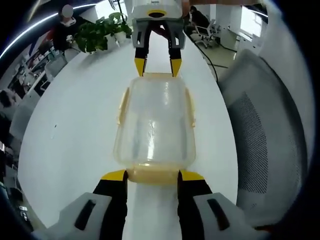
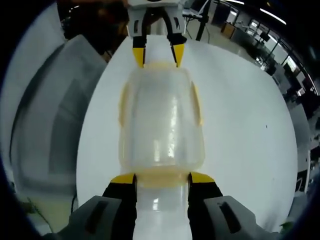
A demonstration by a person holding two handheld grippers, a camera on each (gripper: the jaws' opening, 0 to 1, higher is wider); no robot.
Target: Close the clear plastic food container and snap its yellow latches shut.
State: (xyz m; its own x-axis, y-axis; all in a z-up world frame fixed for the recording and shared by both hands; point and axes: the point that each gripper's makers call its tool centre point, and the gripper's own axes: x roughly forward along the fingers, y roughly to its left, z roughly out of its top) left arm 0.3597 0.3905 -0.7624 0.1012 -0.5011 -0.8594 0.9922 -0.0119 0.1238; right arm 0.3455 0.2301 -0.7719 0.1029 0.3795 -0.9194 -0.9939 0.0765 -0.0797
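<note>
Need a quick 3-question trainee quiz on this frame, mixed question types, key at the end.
1. True or false: the clear container stands on a white table.
2. The left gripper and right gripper sit at: A) the same end of the container B) opposite ends C) both long sides.
3. What colour is the end latch between the left gripper's tips?

Key: 1 true; 2 B; 3 yellow.

Container (image 1: 155,125) lies on the table (image 1: 75,145) between left gripper (image 1: 152,176) and right gripper (image 2: 162,179)
</note>
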